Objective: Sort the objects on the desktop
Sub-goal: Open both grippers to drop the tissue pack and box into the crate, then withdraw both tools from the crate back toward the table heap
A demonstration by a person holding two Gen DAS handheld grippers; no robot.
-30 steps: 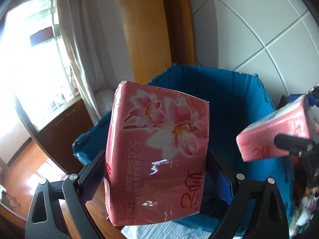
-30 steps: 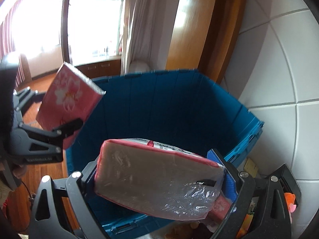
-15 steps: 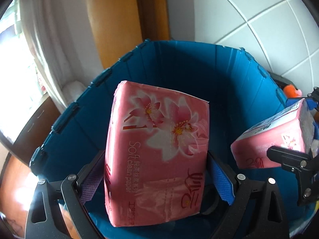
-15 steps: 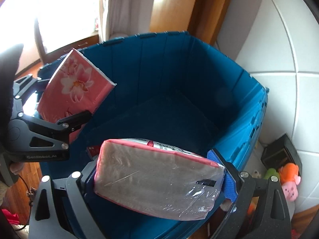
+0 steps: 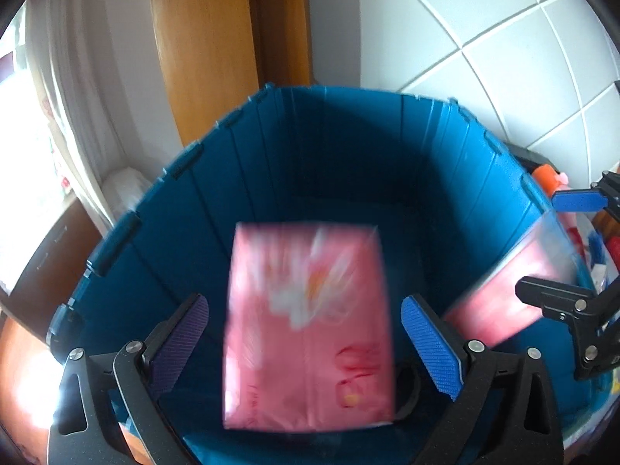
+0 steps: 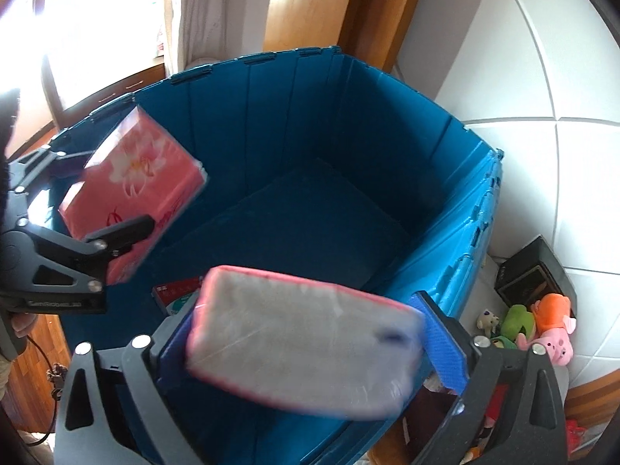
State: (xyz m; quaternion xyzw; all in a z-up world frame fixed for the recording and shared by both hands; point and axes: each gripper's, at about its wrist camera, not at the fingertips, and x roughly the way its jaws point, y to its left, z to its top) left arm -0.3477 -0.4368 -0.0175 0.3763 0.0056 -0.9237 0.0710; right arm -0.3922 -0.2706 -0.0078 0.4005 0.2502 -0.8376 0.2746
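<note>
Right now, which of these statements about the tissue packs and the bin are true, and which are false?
1. The left gripper clamps its pink tissue pack. False: its fingers stand apart from the blurred pack, with gaps on both sides.
2. The crate is blue. True.
3. Plush toys lie outside the crate, by the tiled wall. True.
4. The crate holds nothing. False: a small red-and-white packet lies inside.
</note>
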